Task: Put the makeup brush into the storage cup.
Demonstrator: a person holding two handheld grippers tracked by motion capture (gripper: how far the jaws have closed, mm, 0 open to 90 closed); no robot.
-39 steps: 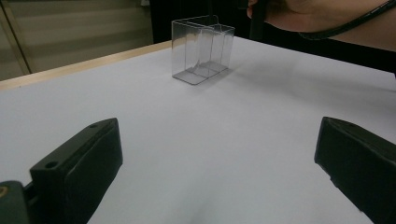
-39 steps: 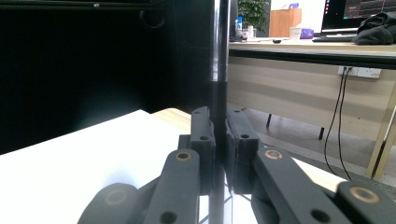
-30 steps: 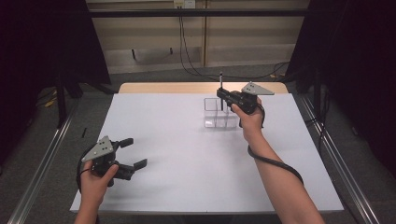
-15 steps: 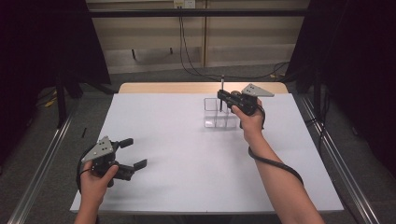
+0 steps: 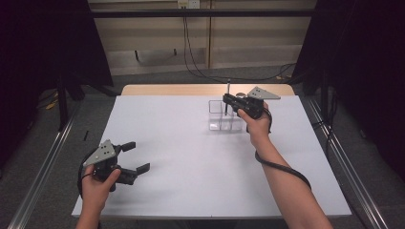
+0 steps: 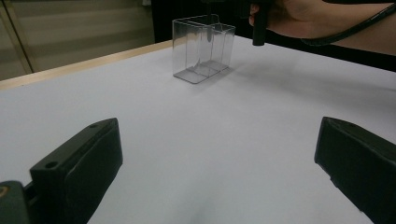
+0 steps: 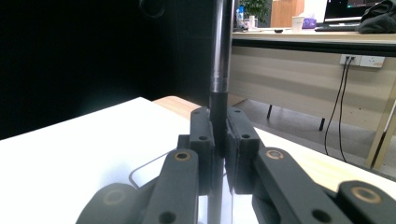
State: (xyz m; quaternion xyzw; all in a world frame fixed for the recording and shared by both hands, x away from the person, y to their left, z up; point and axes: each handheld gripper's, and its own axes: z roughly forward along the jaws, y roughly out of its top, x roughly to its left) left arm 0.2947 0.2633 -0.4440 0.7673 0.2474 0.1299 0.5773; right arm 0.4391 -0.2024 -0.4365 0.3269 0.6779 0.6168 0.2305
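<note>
With your left gripper resting wide open on the near tabletop, keep the right gripper fingers clamped on the thin dark pen, hold it plumb, and lower it straight into the clear, partitioned, box-shaped holder beneath it at the far side.

A lab or office room is shown: a white-covered table is ringed by black curtains, cables are hung from wall sockets, and office desks (with a monitor) are seen behind.
</note>
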